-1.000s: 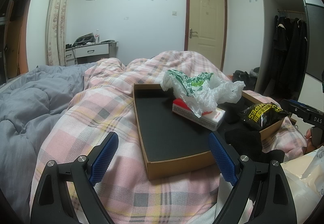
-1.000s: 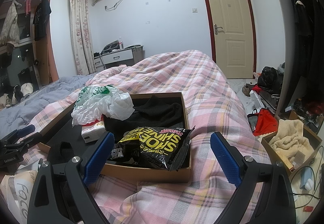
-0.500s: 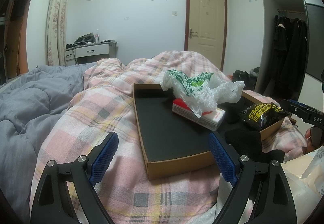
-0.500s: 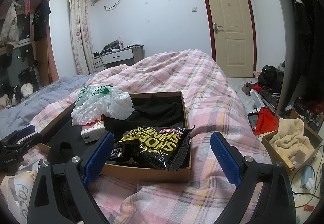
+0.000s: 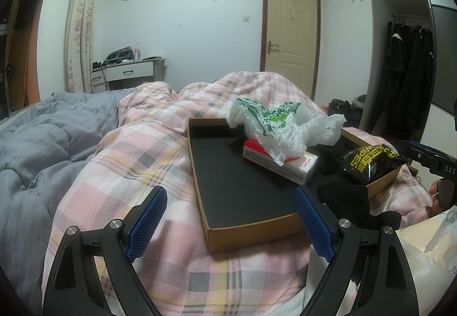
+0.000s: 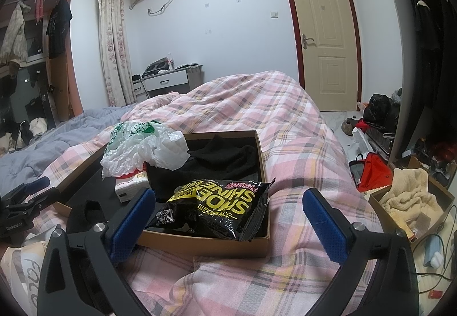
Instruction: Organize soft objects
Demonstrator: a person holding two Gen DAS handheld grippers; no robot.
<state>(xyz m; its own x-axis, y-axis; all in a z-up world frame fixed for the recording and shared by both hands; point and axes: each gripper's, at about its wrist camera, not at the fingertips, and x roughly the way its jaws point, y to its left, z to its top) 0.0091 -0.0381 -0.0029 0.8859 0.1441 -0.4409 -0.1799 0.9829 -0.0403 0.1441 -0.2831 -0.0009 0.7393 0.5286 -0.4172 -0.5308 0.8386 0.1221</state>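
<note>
Two shallow cardboard box halves [image 5: 251, 233] lie side by side on the pink plaid duvet [image 5: 128, 161]. A crumpled white-and-green plastic bag [image 5: 280, 124] rests on a red-and-white tissue pack [image 5: 285, 164] where they meet. The right half [image 6: 205, 241] holds a black shoe-shine wipes pack [image 6: 220, 207] and a black cloth [image 6: 225, 153]. A black cloth [image 5: 342, 196] lies by the near corner. My left gripper [image 5: 230, 196] is open and empty before the left half. My right gripper [image 6: 228, 196] is opening, its pads clear of the wipes pack.
A grey quilt [image 5: 42, 144] covers the bed's left side. A white paper bag [image 6: 25, 267] sits close between the grippers. On the floor to the right are a box with a cream towel [image 6: 408, 201] and a red bag [image 6: 374, 173].
The right gripper's jaws have spread slightly wider. Neither hand has moved, and the objects lie as before.
</note>
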